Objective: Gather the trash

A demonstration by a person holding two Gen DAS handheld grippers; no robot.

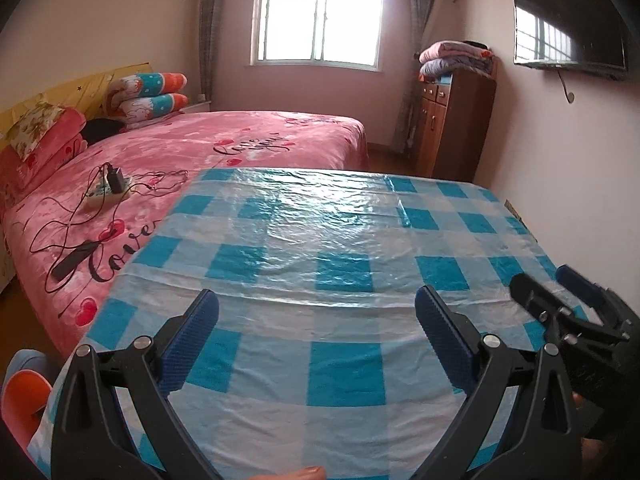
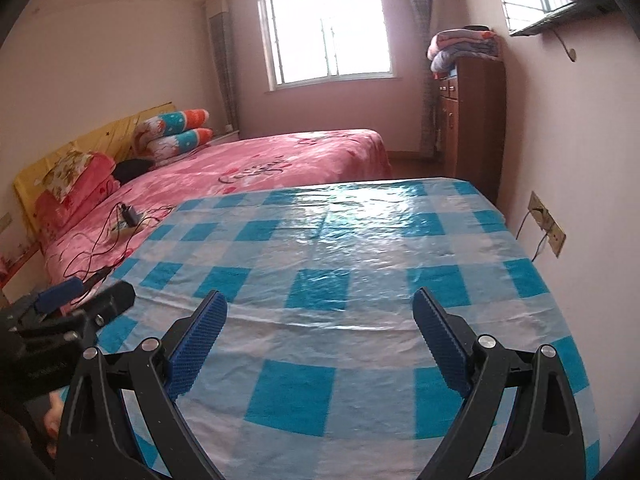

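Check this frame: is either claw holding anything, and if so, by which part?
Nothing is held. The left claw and right claw both hang open over the checked tablecloth, with only cloth showing between their pads.

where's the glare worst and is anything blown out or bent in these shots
Left wrist view: window blown out, glare streaking the far tablecloth, walls bowed by fisheye. Right wrist view: window overexposed and hazy, sheen on the cloth's far half, dark vignette in the corners.

I see no trash on my blue-white checked tablecloth (image 1: 344, 240) (glossy, wrinkled plastic) in either wrist view.
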